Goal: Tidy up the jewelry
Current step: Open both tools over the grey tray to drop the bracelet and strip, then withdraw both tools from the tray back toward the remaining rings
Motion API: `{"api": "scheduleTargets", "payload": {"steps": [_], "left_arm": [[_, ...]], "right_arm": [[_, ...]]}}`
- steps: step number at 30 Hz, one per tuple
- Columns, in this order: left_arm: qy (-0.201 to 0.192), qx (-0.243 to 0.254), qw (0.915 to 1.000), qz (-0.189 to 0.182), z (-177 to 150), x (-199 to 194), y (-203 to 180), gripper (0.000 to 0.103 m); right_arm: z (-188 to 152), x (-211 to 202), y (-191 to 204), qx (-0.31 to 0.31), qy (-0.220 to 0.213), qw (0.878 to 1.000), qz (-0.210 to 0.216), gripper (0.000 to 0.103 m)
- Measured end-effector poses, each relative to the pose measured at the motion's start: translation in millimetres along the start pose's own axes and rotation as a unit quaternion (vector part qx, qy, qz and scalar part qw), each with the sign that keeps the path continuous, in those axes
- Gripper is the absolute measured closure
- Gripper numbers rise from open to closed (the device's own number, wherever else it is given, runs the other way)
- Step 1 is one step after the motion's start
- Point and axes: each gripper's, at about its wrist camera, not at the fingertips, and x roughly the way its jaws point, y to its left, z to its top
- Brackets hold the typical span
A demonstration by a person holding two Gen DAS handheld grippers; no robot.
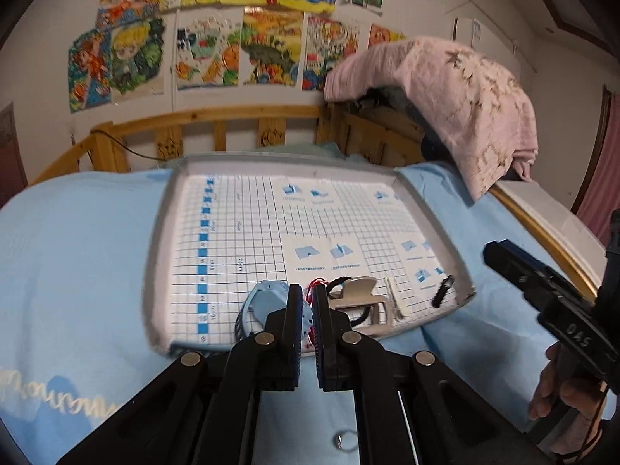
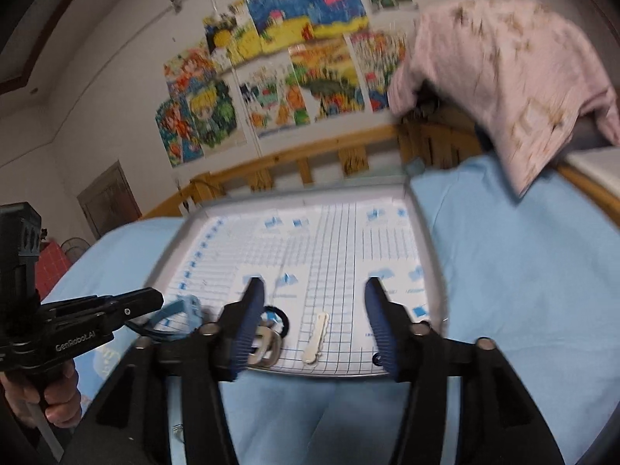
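Observation:
A white grid-printed tray (image 1: 162, 232) lies on a blue sheet. Along its near edge lie a blue watch (image 1: 263, 302), a beige claw clip (image 1: 356, 294), a white hair clip (image 1: 395, 298) and a black twisted pin (image 1: 441, 290). My left gripper (image 1: 308, 302) hovers over the watch and claw clip, its jaws nearly together, with a thin red cord (image 1: 317, 282) caught in the slit. My right gripper (image 2: 314, 285) is open and empty above the tray's near edge. Past it lie the white hair clip (image 2: 316, 335), the claw clip (image 2: 267, 345) and a black hair tie (image 2: 279, 317).
A small silver ring (image 1: 345, 440) lies on the blue sheet (image 1: 77, 271) in front of the tray. A wooden bed rail (image 1: 232, 116) runs behind it, with a pink cloth (image 1: 465, 89) draped at the right. Drawings cover the wall. A hand (image 2: 58, 395) holds the left gripper's handle.

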Motion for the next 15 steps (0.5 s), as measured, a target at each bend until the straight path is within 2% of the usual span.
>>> {"api": "scheduleTargets", "payload": {"steps": [1,2,3,4,5,6,7,10,13,15], "left_arm": [[-0.008,0.001,1.0000,0.002,-1,-10,-1,0.095],[-0.014,0.000,0.9999,0.003,-2,-19,-1,0.085],[-0.022,-0.001,0.9997,0.003,-4,-29,-2,0.066],[-0.034,-0.003,0.9994,0.004,-6,-40,-2,0.052],[-0.048,-0.005,0.9988,0.007,-8,-50,-3,0.024],[-0.070,-0.007,0.9975,0.012,-11,-63,-3,0.019],[-0.087,-0.007,0.9961,0.014,-13,-74,-4,0.019],[-0.103,-0.001,0.9947,0.009,-20,-103,-8,0.019],[-0.133,0.006,0.9910,0.015,-31,-136,-13,0.008],[-0.150,0.008,0.9886,0.018,-38,-154,-16,0.003]], "right_arm": [[3,-10,2,-0.002,-0.008,1.000,-0.001,0.050],[4,-21,4,-0.005,-0.016,1.000,-0.002,0.046],[5,-35,8,-0.010,-0.026,1.000,-0.003,0.043],[7,-43,10,-0.013,-0.032,0.999,-0.003,0.041],[8,-53,13,-0.018,-0.038,0.999,-0.004,0.037],[8,-64,16,-0.023,-0.044,0.999,-0.004,0.033],[8,-73,19,-0.026,-0.048,0.998,-0.004,0.033],[7,-98,29,-0.033,-0.061,0.998,-0.005,0.030],[4,-127,38,-0.034,-0.079,0.996,-0.001,0.024],[3,-146,45,-0.038,-0.091,0.995,0.003,0.016]]}}
